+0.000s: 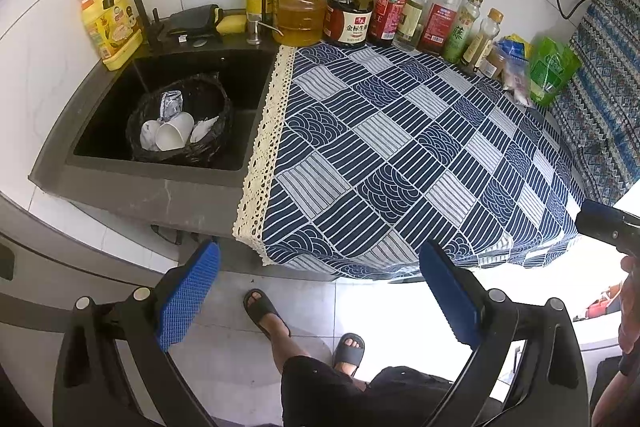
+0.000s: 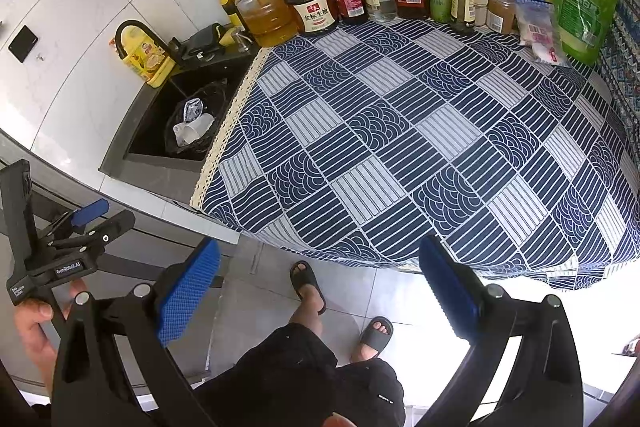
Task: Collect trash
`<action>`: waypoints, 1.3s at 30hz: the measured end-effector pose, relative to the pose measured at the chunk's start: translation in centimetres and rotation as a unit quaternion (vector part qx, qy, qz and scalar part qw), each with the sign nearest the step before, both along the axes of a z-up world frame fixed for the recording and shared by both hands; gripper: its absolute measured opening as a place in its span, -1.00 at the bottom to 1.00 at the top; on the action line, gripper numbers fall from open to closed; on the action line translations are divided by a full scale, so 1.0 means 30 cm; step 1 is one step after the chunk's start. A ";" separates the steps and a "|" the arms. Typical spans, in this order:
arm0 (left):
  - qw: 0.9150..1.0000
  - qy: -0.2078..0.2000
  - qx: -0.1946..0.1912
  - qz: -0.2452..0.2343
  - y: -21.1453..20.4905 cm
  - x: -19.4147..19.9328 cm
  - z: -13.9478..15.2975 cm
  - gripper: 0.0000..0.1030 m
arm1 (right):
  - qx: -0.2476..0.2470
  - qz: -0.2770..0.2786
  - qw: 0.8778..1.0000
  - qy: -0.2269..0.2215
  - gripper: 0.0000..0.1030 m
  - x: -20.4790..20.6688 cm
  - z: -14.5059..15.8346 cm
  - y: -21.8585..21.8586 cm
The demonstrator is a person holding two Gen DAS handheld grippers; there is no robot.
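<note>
Both grippers are hanging off the front edge of the counter, over the floor, and both are standing released with nothing between the pads. The left gripper (image 1: 320, 299) is spread wide in its own view; the right gripper (image 2: 320, 295) is spread just as wide in its own.

The trash is sitting in the bin (image 1: 180, 123), a black-lined basket resting in the sink (image 1: 256, 75) at the counter's left end. Inside it a paper cup (image 1: 174, 135) is lying on its side with its mouth toward the front-left, beside crumpled white scraps and a piece of foil (image 1: 171, 103) leaning at the back.

The cloth (image 1: 400, 147) covering the rest of the counter is showing no loose trash; only bottles (image 1: 384, 3) and packets are lining its back edge, against the wall.

So the bin is lying forward and to the left of both grippers, past the cloth's lace edge. The left gripper is nearer to it, judging by how large the sink looks in its view. Any further reach toward the bin would likely fall to that hand, going forward-left and down over the sink's front rim.
</note>
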State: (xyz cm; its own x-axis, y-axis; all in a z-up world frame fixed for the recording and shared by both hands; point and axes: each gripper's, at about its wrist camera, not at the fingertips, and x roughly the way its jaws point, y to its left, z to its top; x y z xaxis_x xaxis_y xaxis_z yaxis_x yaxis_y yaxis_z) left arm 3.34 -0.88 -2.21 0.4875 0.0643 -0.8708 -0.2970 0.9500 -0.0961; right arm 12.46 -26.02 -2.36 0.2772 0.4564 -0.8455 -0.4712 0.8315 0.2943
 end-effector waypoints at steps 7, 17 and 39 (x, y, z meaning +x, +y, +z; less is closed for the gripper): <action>1.000 0.000 0.000 -0.002 0.003 -0.005 0.001 0.88 | 0.000 0.001 1.000 -0.001 0.91 -0.008 0.002 0.000; 1.000 0.000 0.001 -0.003 0.001 -0.009 0.003 0.88 | -0.007 -0.003 1.000 -0.006 0.91 -0.014 0.007 -0.005; 1.000 0.000 -0.001 -0.010 -0.005 -0.001 -0.007 0.88 | -0.012 0.006 1.000 0.001 0.91 -0.007 -0.010 0.015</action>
State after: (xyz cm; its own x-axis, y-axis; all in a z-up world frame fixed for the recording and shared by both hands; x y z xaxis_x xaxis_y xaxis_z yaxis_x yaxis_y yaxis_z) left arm 3.30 -1.02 -2.41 0.4891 0.0528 -0.8707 -0.2784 0.9554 -0.0985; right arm 12.25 -25.58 -2.67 0.2694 0.4388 -0.8573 -0.4812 0.8324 0.2748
